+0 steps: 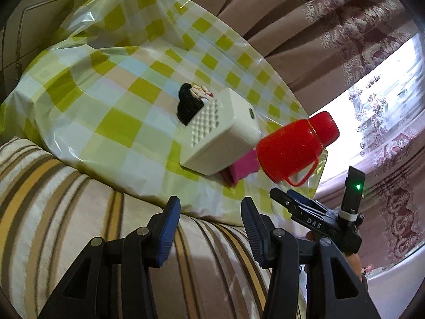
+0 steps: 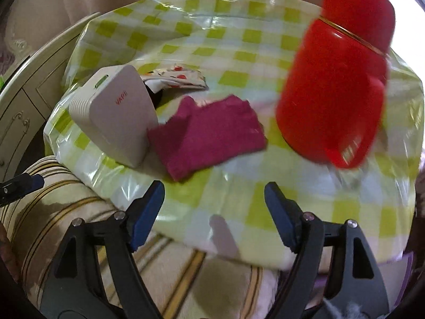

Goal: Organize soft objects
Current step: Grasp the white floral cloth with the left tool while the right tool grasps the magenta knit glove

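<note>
A folded magenta cloth (image 2: 209, 135) lies on the check-clothed round table (image 2: 239, 202), its edge touching a white plastic box (image 2: 114, 114). Behind the box sit a white cloth with red prints (image 2: 180, 79) and a black soft item (image 1: 188, 106). My right gripper (image 2: 213, 207) hovers over the table's near edge, just short of the magenta cloth, open with nothing between its pads. My left gripper (image 1: 210, 202) is open and empty above a striped cushion (image 1: 66, 212), short of the table edge. The left wrist view shows the magenta cloth (image 1: 243, 166) peeking from behind the white box (image 1: 220, 135), with the right gripper (image 1: 285, 195) nearby.
A tall red flask (image 2: 337, 79) with a handle stands on the table right of the magenta cloth. Brown patterned curtains (image 1: 332, 26) hang behind the table, with a bright window (image 1: 385, 93) to the right. A cream cabinet (image 2: 24, 106) stands at the left.
</note>
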